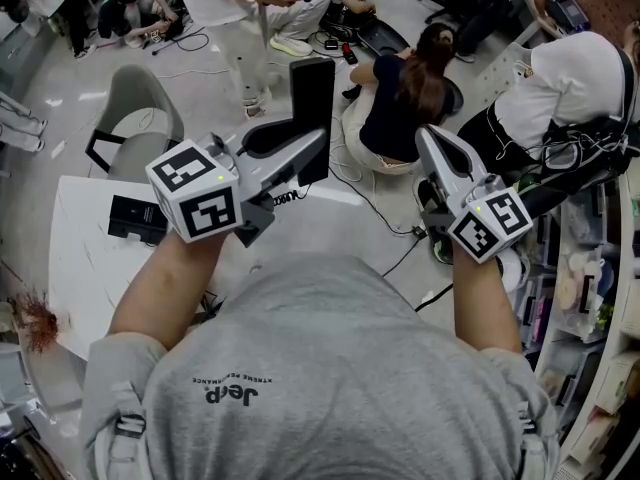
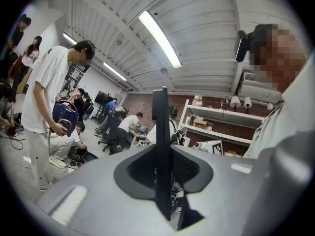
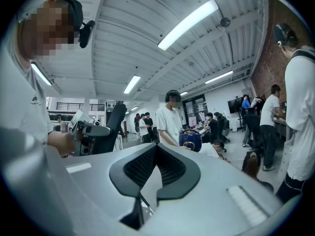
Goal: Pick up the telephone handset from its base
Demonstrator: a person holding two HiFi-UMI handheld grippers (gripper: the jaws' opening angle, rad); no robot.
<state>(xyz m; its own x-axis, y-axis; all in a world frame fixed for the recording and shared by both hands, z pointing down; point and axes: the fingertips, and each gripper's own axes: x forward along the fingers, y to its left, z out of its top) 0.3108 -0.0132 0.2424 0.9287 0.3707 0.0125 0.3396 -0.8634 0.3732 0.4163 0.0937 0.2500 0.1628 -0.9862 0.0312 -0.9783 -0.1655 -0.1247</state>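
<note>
One black handset [image 1: 312, 93] is being gripped edge-on by the narrow left tongs [image 1: 305, 158], hanging well above the white desk [image 1: 90, 268]; its lower end is hiding behind them. Its dark base [image 1: 132, 218] is lying on the desk, partly covered by the left marker cube [image 1: 200, 193]. Right tongs [image 1: 432, 136] are resting closed, empty.

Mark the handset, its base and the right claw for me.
handset [image 1: 312, 96]: head view, upper part of the black slab.
base [image 1: 135, 218]: head view, its black top face.
right claw [image 1: 429, 138]: head view, between its closed tips.
</note>
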